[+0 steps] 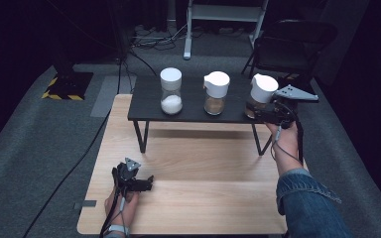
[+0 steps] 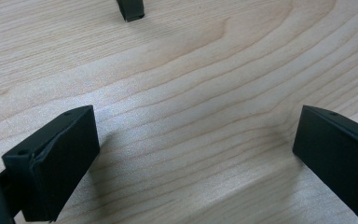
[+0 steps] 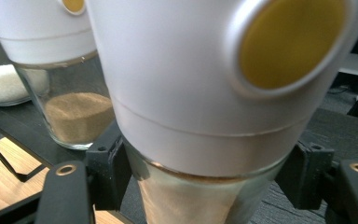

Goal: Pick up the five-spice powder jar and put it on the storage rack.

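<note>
The right gripper (image 1: 264, 115) is squeezing the tilted jar (image 3: 205, 140) at the shelf's (image 1: 149, 106) right edge; it could slip and spill. The left gripper (image 2: 191, 154) is resting wide.

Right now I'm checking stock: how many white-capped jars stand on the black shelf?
3: left jar with white grains, middle jar with brown powder, right jar at the shelf's right end, gripped by the right gripper.
</note>
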The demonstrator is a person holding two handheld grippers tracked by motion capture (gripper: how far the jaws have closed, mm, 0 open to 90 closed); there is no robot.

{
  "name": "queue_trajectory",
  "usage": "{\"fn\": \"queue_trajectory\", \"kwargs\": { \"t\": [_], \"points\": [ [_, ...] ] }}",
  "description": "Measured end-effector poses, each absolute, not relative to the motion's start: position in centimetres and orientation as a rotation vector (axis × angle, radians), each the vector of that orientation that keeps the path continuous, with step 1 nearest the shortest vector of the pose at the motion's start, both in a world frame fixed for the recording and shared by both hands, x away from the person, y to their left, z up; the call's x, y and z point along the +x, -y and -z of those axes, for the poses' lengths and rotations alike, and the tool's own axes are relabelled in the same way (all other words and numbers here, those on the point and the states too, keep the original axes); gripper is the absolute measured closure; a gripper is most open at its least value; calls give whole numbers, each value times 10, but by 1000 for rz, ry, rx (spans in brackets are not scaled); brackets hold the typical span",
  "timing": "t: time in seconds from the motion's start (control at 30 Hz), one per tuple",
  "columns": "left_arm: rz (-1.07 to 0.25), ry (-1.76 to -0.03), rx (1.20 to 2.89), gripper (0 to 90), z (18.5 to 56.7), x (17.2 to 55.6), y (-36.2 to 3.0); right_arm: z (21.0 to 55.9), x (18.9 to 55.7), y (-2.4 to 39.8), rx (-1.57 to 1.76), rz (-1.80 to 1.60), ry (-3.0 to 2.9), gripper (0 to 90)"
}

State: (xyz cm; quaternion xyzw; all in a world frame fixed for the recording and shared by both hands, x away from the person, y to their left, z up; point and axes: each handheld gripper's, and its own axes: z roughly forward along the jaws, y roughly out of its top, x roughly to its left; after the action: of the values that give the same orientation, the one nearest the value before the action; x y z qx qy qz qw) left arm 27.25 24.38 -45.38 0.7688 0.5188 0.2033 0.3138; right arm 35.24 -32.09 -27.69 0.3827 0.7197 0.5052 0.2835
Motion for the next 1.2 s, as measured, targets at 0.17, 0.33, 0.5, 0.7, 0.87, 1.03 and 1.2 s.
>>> {"fn": "queue_trajectory", "kwargs": {
  "t": [0.17, 0.33, 0.5, 0.7, 0.87, 1.03, 1.2],
  "points": [
    [-536, -1367, 2029, 4, 454, 273, -244, 279, 359, 318, 1030, -1343, -1919, 300],
    [-537, -1368, 2027, 4, 454, 272, -244, 278, 367, 318, 1041, -1322, -1946, 299],
    [-537, -1367, 2027, 4, 454, 272, -244, 276, 367, 315, 1042, -1303, -1954, 292],
    [-537, -1370, 2026, 4, 454, 272, -244, 276, 361, 322, 1050, -1337, -1922, 84],
    [-536, -1370, 2027, 4, 454, 272, -244, 276, 346, 327, 1018, -1346, -1918, 48],
    [-537, -1370, 2026, 4, 454, 272, -244, 279, 324, 334, 967, -1350, -1925, 38],
    [-536, -1369, 2029, 4, 454, 272, -244, 285, 310, 341, 950, -1359, -1935, 38]
  ]
}}
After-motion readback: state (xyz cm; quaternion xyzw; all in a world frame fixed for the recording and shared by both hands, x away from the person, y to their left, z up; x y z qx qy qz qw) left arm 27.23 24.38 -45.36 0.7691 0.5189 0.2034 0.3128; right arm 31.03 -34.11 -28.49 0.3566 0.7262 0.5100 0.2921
